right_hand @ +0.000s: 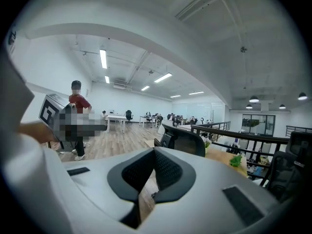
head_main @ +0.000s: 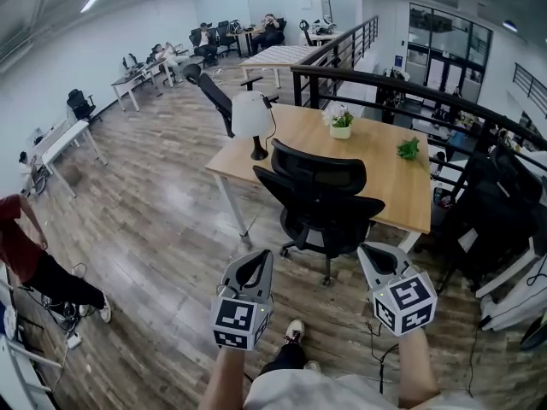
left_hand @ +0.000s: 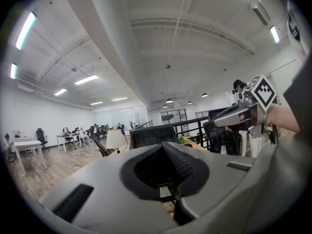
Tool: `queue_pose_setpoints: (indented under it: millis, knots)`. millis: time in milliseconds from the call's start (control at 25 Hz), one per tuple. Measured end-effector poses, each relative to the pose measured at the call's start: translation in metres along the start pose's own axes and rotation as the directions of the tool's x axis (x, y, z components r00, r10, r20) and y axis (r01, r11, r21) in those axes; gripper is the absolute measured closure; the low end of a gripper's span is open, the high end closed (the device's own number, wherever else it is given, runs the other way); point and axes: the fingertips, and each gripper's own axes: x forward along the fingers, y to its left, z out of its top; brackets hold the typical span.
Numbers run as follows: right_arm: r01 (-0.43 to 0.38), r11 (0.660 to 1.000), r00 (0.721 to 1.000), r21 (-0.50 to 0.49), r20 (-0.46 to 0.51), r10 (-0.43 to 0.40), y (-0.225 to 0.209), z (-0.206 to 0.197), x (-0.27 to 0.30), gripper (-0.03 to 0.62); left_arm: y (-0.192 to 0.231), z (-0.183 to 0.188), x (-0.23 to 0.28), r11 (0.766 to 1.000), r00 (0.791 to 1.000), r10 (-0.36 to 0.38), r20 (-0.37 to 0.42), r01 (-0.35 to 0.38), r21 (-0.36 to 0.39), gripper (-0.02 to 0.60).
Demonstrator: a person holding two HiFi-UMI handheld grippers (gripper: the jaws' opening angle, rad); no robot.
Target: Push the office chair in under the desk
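The black office chair (head_main: 320,199) stands pulled out at the near side of the wooden desk (head_main: 376,156), its back toward me. Both grippers hang in the air on my side of the chair, apart from it. My left gripper (head_main: 253,263) is shut with nothing in it, and so is my right gripper (head_main: 377,258). In the left gripper view the shut jaws (left_hand: 164,146) point at the chair's backrest (left_hand: 152,135), with the right gripper (left_hand: 243,112) off to the side. In the right gripper view the shut jaws (right_hand: 155,153) face the chair (right_hand: 183,139) and desk (right_hand: 222,156).
On the desk are a white lamp (head_main: 252,114), a potted plant (head_main: 341,122) and a small green plant (head_main: 409,149). A black railing (head_main: 410,88) runs behind it. Another black chair (head_main: 218,96) stands at the far side, and more dark chairs (head_main: 500,203) at right. A person in red (head_main: 17,229) is at left.
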Motion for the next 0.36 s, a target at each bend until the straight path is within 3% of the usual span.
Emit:
queue_pose_setpoints:
  millis: [360]
  knots:
    - [-0.027,1.0,1.0,-0.004,-0.01,0.027,0.007,-0.005,0.016,0.574,0.005,-0.014,0.009,1.0,0.999,0.009,-0.032,-0.009,-0.01,0.566]
